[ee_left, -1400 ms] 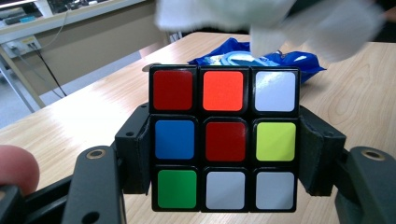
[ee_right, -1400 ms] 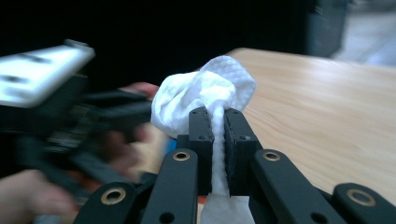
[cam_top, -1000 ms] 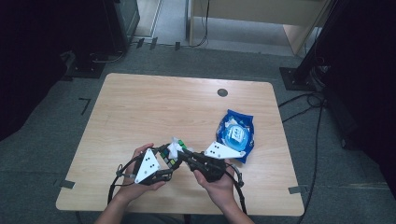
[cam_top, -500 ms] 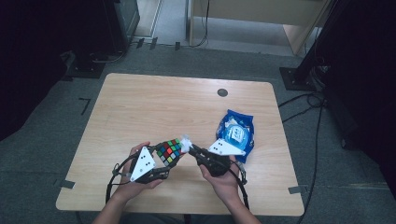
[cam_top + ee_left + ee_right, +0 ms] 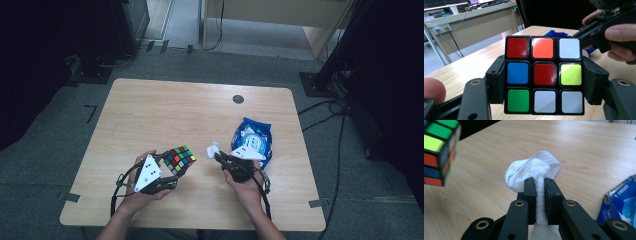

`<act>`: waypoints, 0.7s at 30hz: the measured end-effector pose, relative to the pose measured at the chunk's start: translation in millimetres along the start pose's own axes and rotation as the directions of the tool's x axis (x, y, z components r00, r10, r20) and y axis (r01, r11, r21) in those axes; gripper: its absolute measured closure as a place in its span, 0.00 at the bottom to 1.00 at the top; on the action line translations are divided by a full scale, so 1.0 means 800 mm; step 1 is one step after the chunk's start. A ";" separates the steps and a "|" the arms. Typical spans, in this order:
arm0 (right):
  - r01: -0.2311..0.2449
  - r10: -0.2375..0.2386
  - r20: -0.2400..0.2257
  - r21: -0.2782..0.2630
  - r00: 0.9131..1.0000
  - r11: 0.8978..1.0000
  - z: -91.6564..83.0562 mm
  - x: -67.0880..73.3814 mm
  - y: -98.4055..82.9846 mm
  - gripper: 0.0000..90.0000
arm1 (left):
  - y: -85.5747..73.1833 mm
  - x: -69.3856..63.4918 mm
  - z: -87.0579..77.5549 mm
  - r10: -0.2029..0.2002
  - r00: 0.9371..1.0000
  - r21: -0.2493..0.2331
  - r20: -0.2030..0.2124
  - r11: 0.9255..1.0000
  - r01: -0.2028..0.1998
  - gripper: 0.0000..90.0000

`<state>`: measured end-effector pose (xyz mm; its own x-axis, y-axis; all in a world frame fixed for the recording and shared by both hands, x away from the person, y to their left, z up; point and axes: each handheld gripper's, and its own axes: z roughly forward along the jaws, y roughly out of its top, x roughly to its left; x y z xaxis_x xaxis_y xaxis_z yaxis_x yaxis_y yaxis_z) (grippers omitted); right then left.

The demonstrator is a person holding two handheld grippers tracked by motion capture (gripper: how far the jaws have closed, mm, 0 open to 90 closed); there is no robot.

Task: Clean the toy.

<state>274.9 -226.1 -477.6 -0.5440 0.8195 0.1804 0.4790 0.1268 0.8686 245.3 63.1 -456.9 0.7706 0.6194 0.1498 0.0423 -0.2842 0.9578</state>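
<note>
A scrambled colour cube (image 5: 180, 159) is held above the table's near edge, with my left gripper (image 5: 175, 166) shut on it. In the left gripper view the cube (image 5: 544, 75) sits between the two black pads (image 5: 497, 80), which press on its sides. To the right of the cube, my right gripper (image 5: 218, 155) is shut on a crumpled white wipe (image 5: 213, 148). In the right gripper view the wipe (image 5: 534, 171) bulges out past the nearly touching jaws of the right gripper (image 5: 539, 187). The cube (image 5: 439, 152) is at that view's left edge, apart from the wipe.
A blue wipes packet (image 5: 252, 141) lies on the wooden table (image 5: 175, 110) just beyond the right hand. A small dark round cap (image 5: 238, 99) sits near the far edge. Dark floor, cables and stands surround the table.
The right gripper has pulled away to the right and down with the wipe, off the cube. The cube's top face now shows uncovered. The left hand has stayed about where it was.
</note>
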 end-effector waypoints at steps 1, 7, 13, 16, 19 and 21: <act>-0.004 0.004 0.007 0.007 1.000 1.000 0.001 -0.002 -0.002 0.91 | 0.000 0.000 0.000 0.001 1.000 0.001 0.001 1.000 -0.001 0.38; -0.018 0.018 0.015 -0.008 1.000 1.000 0.002 -0.006 -0.003 0.71 | -0.001 0.001 0.001 -0.002 1.000 0.002 0.002 1.000 0.002 0.38; -0.016 0.017 0.015 -0.048 1.000 0.999 -0.007 0.004 0.009 0.56 | -0.002 0.001 0.001 -0.002 1.000 0.005 -0.003 1.000 0.002 0.38; -0.024 0.023 -0.008 -0.069 1.000 0.997 -0.012 0.011 0.014 0.54 | -0.002 0.001 0.001 -0.003 1.000 0.004 -0.005 1.000 0.003 0.38; -0.048 0.042 -0.063 -0.094 0.997 0.994 -0.022 0.023 0.024 0.51 | -0.003 0.000 0.003 -0.003 1.000 0.005 -0.006 1.000 0.003 0.38; -0.074 0.061 -0.109 -0.115 0.992 0.991 -0.027 0.033 0.031 0.47 | -0.004 -0.002 0.005 0.002 1.000 0.011 -0.006 1.000 -0.002 0.38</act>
<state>257.8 -213.6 -441.5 -0.5855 0.7598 0.2826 0.4355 0.0008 0.9002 246.2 59.9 -461.2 0.7672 0.6229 0.1531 0.0479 -0.2937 0.9547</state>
